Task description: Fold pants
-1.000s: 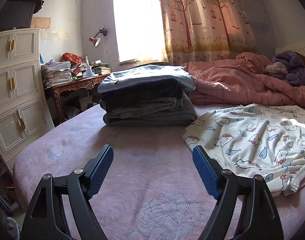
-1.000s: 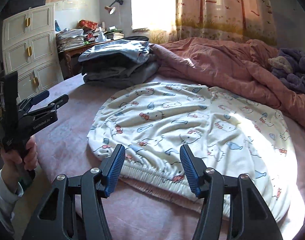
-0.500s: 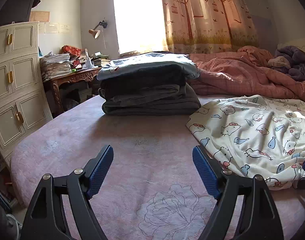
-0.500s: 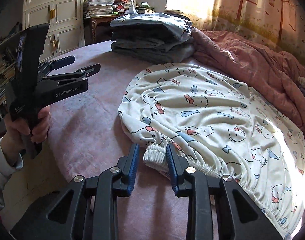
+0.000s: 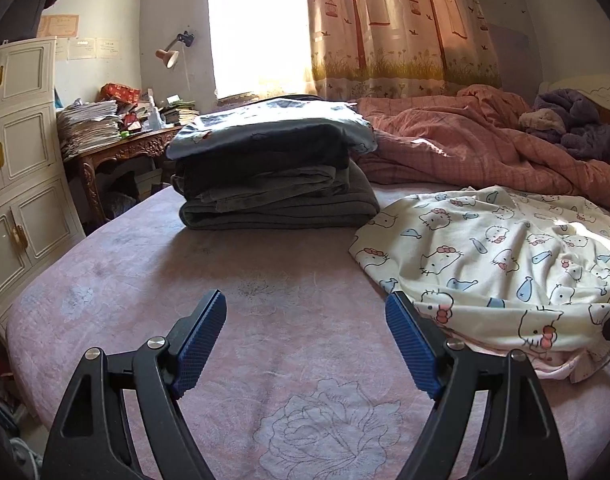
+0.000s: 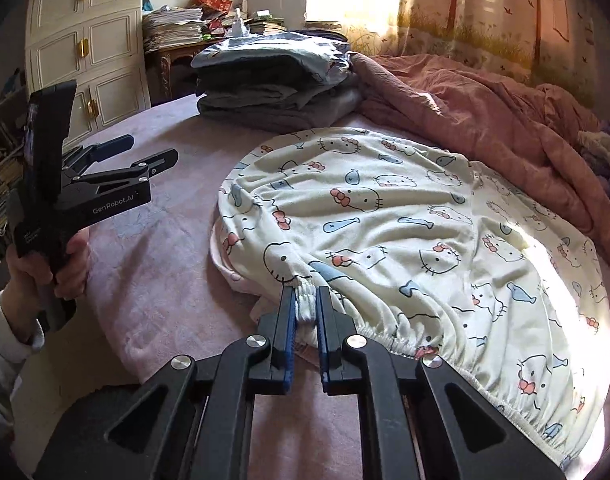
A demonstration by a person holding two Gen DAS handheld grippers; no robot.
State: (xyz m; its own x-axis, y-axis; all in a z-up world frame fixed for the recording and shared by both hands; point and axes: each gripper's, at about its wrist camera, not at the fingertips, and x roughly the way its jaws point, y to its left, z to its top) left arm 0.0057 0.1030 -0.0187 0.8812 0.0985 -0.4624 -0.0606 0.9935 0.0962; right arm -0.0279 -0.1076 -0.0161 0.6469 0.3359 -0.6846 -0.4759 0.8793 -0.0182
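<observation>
So far we have barely begun: the pants (image 6: 405, 232), cream with a cat print, lie spread and rumpled on the pink bed (image 6: 153, 264), not yet folded over at all. Their gathered waistband (image 6: 305, 300) runs along the near edge, and our right gripper (image 6: 305, 300) is closing its fingers on the left corner of that band, with the bunched elastic pinched between the pads. Our left gripper (image 5: 305, 344) hovers to the left of the pants over bare sheet, its fingers spread wide with nothing between them. We judge that the first fold, and every one after it, is still to come. Farther off, a stack of folded clothes (image 5: 277, 172) sits at the far side of the bed, touching the crumpled pink quilt (image 5: 485, 144) on its right.
</observation>
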